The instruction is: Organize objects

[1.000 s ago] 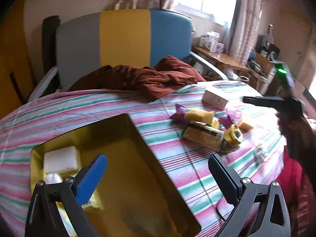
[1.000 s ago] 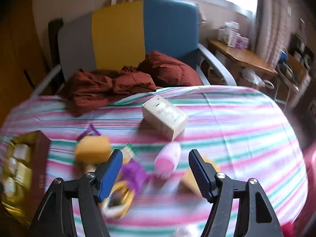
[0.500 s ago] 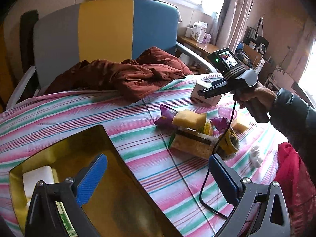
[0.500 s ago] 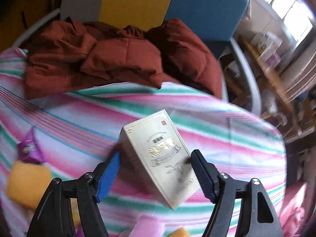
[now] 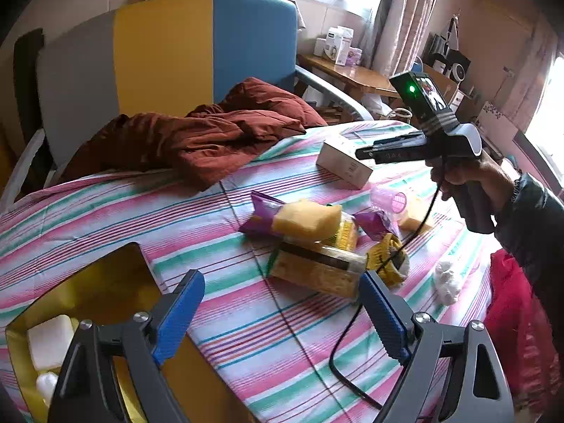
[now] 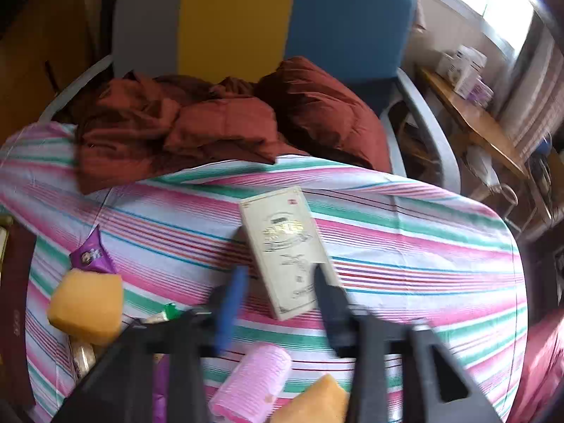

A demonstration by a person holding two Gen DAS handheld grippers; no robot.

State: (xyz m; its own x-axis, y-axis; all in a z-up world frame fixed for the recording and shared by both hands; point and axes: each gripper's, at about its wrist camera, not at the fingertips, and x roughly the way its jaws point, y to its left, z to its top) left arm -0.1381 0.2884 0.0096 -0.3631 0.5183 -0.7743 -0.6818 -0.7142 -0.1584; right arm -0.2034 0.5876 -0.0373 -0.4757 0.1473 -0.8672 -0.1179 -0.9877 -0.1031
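Item: my right claw [image 6: 278, 292], jaws closing astride the near end of the cream box [image 6: 285, 250]; the pads look not yet pressed on its sides, so nothing is held. I straddle its narrow width because that is the span the jaws can take. The box lies flat toward the table's far edge, just short of the red quilt [image 6: 197, 130]. Item: my left claw [image 5: 278, 313], jaws wide but closing, empty, hanging over bare striped cloth [image 5: 253, 345] by the gold tray [image 5: 102, 289] at the near left corner, which I judge the destination. Between them, mid-table: sponge [image 5: 306, 218], cracker pack [image 5: 317, 271], pink roller [image 6: 252, 382].
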